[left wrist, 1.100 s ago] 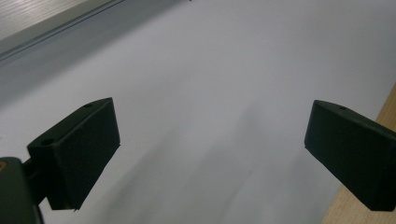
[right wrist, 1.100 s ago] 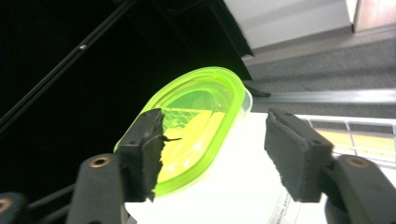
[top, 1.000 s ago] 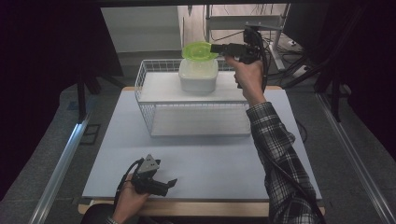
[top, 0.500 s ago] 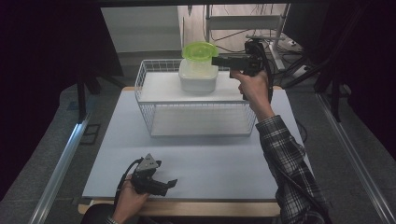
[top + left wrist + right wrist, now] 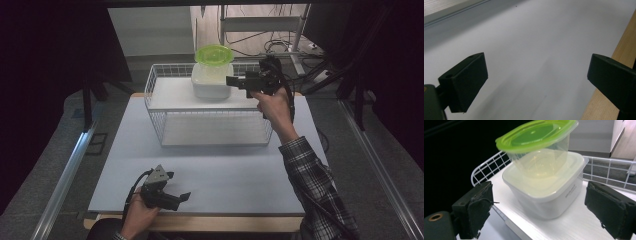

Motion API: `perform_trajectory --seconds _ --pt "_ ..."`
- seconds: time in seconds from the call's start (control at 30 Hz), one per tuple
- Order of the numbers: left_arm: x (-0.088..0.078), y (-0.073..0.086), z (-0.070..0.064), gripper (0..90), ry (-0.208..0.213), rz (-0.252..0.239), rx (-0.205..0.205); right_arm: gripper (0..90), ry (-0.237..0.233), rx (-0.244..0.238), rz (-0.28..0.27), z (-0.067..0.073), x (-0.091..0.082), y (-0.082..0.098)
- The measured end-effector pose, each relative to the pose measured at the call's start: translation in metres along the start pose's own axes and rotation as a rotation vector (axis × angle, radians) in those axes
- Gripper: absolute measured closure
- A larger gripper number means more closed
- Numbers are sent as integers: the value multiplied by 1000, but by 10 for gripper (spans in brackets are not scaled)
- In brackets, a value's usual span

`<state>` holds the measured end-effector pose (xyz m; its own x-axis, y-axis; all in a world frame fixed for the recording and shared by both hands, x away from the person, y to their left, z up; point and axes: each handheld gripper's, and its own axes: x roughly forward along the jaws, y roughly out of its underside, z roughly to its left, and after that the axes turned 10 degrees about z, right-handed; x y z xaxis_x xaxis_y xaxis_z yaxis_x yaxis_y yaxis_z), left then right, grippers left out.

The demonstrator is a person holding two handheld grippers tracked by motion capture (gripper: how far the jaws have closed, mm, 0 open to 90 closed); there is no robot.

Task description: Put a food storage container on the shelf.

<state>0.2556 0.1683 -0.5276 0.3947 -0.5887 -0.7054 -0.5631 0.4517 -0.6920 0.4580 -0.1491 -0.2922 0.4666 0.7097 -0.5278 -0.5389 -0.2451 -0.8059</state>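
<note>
Nearest the person, the left gripper [image 5: 172, 196] rests low on the front of the desk [image 5: 240, 170], jaws spread wide and released, with bare white surface between them in the left gripper view and the wooden edge [image 5: 610, 82] off to one side. Further out, the wire rack [image 5: 165, 117] stands at the back of the desk. On its top shelf sits a white box [image 5: 549, 195], and a clear tub with a green lid [image 5: 536, 133] is perched on top of it, tilted. Level with that box, just beside it, the right gripper [image 5: 231, 80] points in, its jaws having just been opening, now released, the box ahead between them but untouched.
</note>
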Motion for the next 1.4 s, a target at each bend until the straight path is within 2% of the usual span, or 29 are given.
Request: perform_trajectory --seconds 0.27,0.37,0.57,0.87,1.4 --pt "-1 0 1 13 19 -26 -6 62 -9 -34 16 6 -2 15" --pt "-1 0 1 6 21 -35 -7 55 -6 -67 29 10 -2 22" --pt "0 1 1 6 11 -23 2 36 27 -144 69 19 -2 40" --pt "1 1 2 0 -17 -3 8 12 80 -208 79 28 -6 73" --pt "1 1 1 0 -25 4 22 0 101 -219 103 32 -10 136"
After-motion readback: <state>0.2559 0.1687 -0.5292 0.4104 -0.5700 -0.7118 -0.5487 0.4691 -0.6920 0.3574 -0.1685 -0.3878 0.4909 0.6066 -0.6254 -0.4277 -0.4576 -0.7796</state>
